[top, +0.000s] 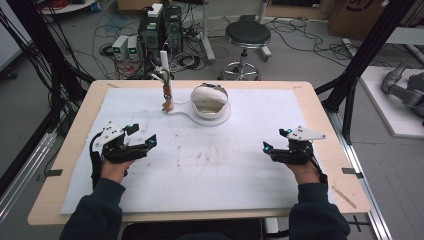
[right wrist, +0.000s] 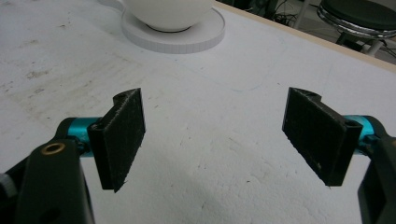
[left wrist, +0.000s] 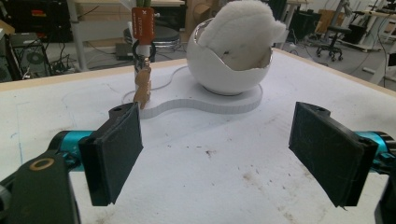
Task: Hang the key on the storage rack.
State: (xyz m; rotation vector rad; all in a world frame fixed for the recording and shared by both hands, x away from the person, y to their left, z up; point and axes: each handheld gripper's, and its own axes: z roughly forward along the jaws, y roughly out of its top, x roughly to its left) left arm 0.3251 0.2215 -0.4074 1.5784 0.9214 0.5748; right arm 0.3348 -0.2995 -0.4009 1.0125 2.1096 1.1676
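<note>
- Nearest, at the front edge of the table (top: 75,150), the left gripper (top: 145,142) and right gripper (top: 272,149) are resting low over the white mat (top: 210,170), each with its jaws standing wide apart and holding nothing.
- Judging by this, the work is sitting at its start: both tongs are waiting well short of the things, and the next move is calling for a forward reach toward the back edge.
- Farther on, near the middle of the back edge, a white egg-shaped bowl (left wrist: 229,70) is sitting on a flat white base (left wrist: 210,100), with a fluffy white cushion (left wrist: 243,28) bulging out of its opening, which is facing the person.
- Just beside it, on the base's narrow left end, a slim stand with an orange tag (left wrist: 142,23) is rising upright, long axis vertical.
</note>
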